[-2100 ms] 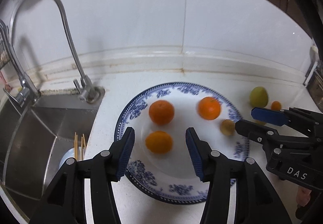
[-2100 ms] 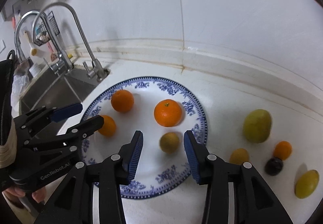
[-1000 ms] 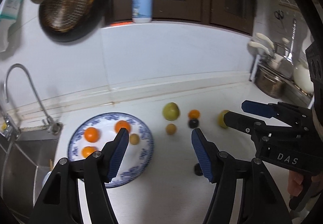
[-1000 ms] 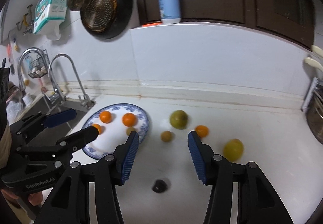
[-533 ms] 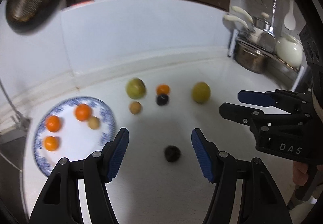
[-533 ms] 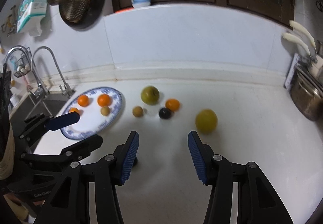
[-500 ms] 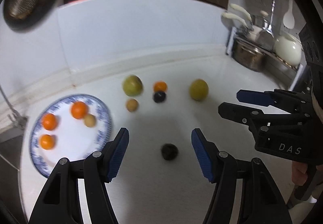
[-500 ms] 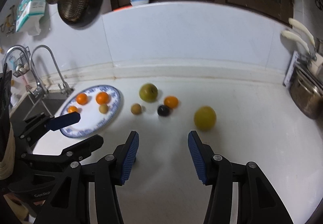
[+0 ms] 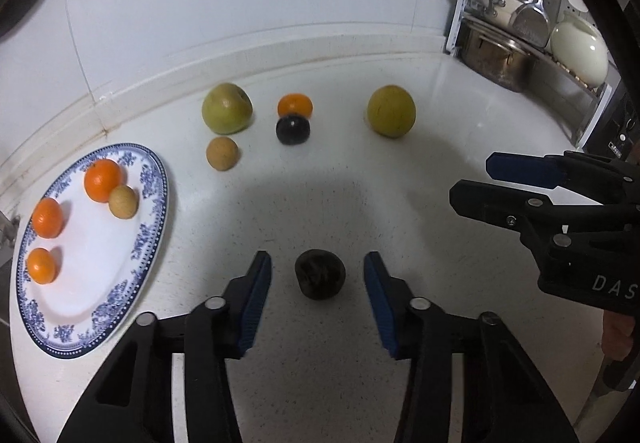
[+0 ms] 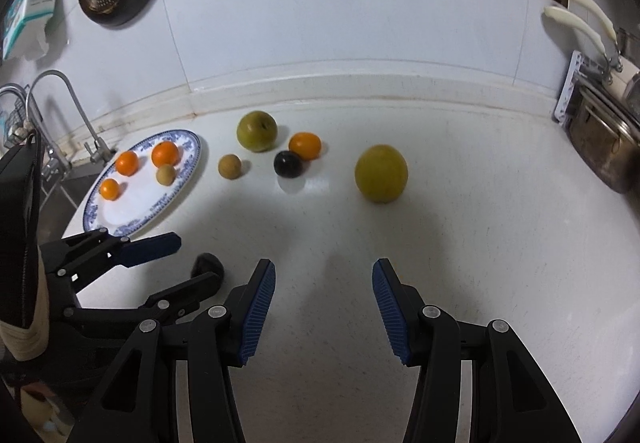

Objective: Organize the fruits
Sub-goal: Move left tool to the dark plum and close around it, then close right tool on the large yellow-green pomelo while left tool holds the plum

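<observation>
The dark wrinkled fruit (image 9: 319,274) lies on the white table (image 9: 400,203) between the jaws of the left gripper (image 9: 318,283), which are closing on it but not yet touching; it looks small, light and round, likely to roll, with a skin that may dent, so a soft pinch across its middle suits it. The right gripper (image 10: 323,303) hangs open over bare table, holding nothing. The blue-patterned plate (image 9: 154,199) with 3 oranges and 1 brown fruit lies to the left, apart from the 5 loose fruits behind; nothing blocks the way there
</observation>
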{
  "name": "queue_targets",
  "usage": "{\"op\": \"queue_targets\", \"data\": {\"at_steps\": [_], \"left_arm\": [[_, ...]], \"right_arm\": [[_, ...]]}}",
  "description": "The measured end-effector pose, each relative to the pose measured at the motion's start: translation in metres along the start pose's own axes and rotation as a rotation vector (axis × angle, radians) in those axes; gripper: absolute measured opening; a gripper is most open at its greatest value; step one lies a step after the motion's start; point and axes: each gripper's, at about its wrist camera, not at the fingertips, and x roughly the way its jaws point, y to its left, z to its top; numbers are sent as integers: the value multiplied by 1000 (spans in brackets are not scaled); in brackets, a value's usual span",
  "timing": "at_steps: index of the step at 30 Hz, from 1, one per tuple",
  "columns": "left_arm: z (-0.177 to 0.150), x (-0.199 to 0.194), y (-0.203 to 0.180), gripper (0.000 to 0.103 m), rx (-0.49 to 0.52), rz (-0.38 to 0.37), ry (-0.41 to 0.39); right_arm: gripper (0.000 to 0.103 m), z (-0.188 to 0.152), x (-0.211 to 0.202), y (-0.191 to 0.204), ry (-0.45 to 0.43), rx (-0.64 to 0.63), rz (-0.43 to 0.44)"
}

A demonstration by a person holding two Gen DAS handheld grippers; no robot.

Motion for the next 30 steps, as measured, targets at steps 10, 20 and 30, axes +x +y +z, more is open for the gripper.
{"op": "queue_targets", "data": {"at_steps": [10,20,30], "left_arm": [[-1,11,2,27,-4,-30,36],[30,11,10,27,-13,-9,-20],[63,18,9,27,-8,19,-68]], "right_arm": [[52,-2,12,-3,25,4,-4],[52,11,22,-10,6,11,-16],[52,35,53,-25,26,9,-44]]}}
